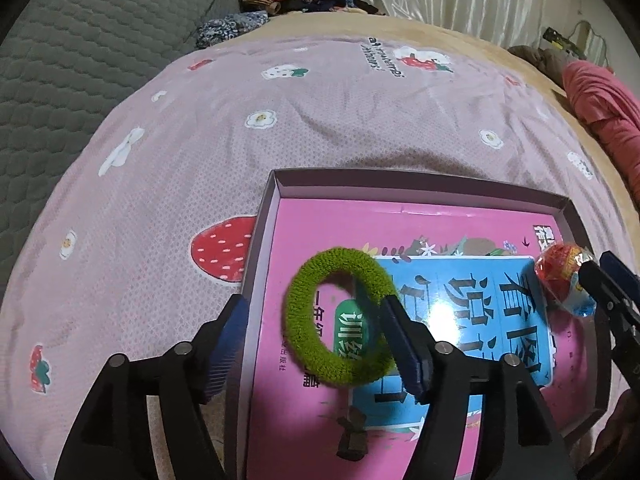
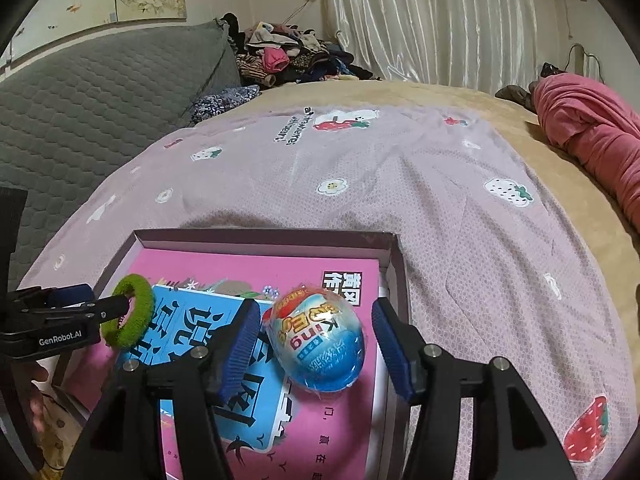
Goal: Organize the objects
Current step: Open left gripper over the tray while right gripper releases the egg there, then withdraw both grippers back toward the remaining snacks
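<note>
A shallow dark box (image 1: 420,182) lies on the bed with a pink and blue book (image 1: 460,300) flat inside it. A fuzzy green hair tie (image 1: 304,316) hangs looped over the right finger of my left gripper (image 1: 316,324), whose jaws stand open over the box's left side. The hair tie also shows in the right wrist view (image 2: 138,312). A blue, red and white wrapped toy egg (image 2: 320,344) rests on the book between the open jaws of my right gripper (image 2: 316,344), apart from both pads. The egg also shows in the left wrist view (image 1: 560,280).
The box (image 2: 394,264) sits on a pink strawberry-print sheet (image 1: 280,128). A grey quilted cushion (image 2: 92,96) lies at the left. A clothes pile (image 2: 288,56) lies at the back by a white curtain. A pink garment (image 2: 592,136) lies at the right.
</note>
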